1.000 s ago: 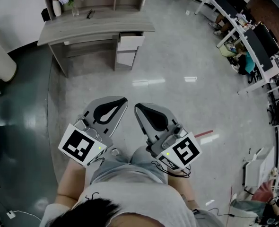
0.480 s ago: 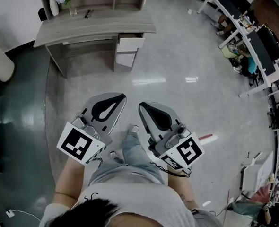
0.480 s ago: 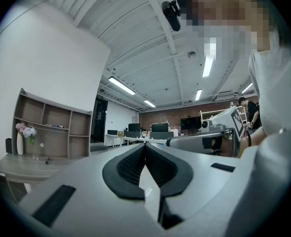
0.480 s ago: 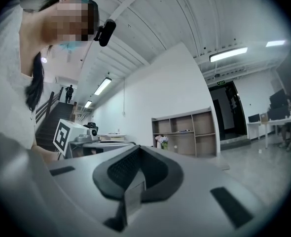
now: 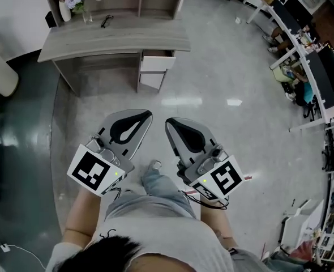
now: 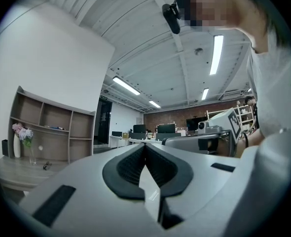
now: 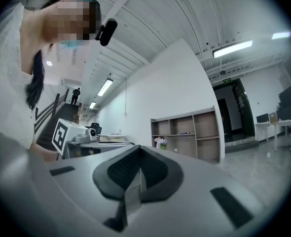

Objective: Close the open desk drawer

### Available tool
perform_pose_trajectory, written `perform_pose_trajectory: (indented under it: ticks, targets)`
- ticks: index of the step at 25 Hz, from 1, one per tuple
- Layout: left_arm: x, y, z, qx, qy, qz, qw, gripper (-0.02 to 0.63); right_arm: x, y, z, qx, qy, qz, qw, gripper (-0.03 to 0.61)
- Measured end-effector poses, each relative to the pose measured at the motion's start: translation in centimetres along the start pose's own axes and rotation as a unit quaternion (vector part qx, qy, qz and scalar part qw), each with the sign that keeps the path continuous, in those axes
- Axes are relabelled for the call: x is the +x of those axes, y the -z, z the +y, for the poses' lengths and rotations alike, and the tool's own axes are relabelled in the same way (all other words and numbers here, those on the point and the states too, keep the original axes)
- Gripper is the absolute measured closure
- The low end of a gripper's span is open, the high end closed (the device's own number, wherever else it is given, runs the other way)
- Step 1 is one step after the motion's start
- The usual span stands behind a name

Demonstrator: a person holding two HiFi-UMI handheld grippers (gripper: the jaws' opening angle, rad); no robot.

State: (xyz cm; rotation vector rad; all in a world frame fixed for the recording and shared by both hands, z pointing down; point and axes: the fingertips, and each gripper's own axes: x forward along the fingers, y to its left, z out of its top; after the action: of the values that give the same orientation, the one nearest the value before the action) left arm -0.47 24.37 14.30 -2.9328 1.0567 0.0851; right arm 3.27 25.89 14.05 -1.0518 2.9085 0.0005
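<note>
My left gripper (image 5: 146, 115) and right gripper (image 5: 168, 123) hang side by side above the floor (image 5: 223, 129), each with jaws pressed together on nothing. The drawer (image 5: 157, 63) juts open beneath the desk (image 5: 116, 38), toward its right end in the head view, well apart from both.

Grey desk (image 5: 121, 38), flower vase (image 5: 65, 11) (back corner), glasses (image 5: 106, 20)
</note>
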Motion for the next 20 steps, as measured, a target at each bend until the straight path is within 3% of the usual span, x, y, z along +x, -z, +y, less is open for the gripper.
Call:
perform_pose_trajectory:
  ticks: [12,20]
  targets:
    - [9.5,0.1,3.2,0.006,-0.029,-0.014,0.9995,0.603,1.3,0.0,-10.2,-0.001,-0.037,-0.007,0.999,0.571]
    - [12.1,1.3,4.7,0.010,-0.036,0.004,0.9993,0.603,2.4,1.4,-13.2,0.022,-0.046,-0.009,0.999,0.571]
